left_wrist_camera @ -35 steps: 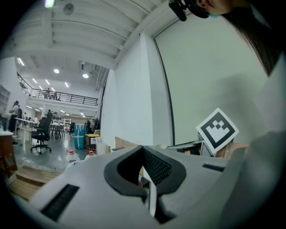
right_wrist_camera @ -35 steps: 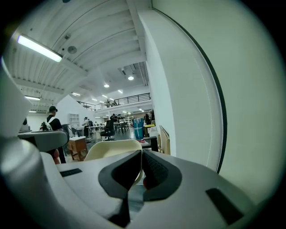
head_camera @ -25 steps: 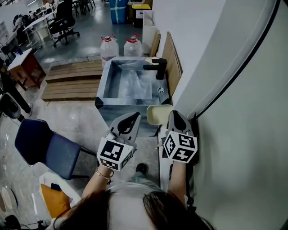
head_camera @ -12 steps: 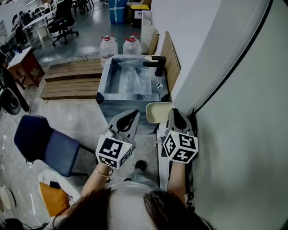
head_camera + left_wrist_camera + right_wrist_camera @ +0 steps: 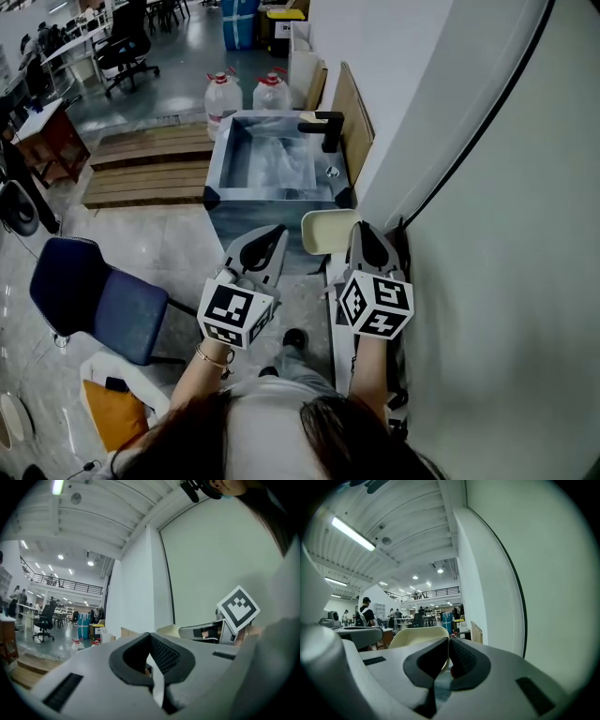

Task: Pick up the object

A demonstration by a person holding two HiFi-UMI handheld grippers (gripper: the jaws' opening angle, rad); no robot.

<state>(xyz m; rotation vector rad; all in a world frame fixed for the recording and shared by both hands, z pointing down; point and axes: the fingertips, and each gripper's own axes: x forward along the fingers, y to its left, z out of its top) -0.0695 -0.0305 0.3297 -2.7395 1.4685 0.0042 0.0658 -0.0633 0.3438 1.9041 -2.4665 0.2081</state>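
In the head view my left gripper (image 5: 277, 231) and right gripper (image 5: 361, 228) are held side by side at waist height, both pointing forward, jaws shut with nothing between them. The left gripper view has the left gripper (image 5: 150, 635) closed against a white wall and the right gripper's marker cube (image 5: 238, 608) beside it. From the right gripper view, the right gripper (image 5: 448, 640) is closed in front of a cream chair back (image 5: 419, 637). A metal basin (image 5: 217, 171) with a black faucet (image 5: 324, 128) stands ahead on the floor. Nothing is held.
A cream chair (image 5: 324, 231) stands just beyond the gripper tips. A blue chair (image 5: 92, 302) is at the left, wooden pallets (image 5: 141, 169) and two water bottles (image 5: 223, 94) are beyond. A white wall (image 5: 487, 234) runs close along the right.
Both grippers stay shut and level. The view has crept slightly forward, so the basin and chairs sit a little differently in the frame.
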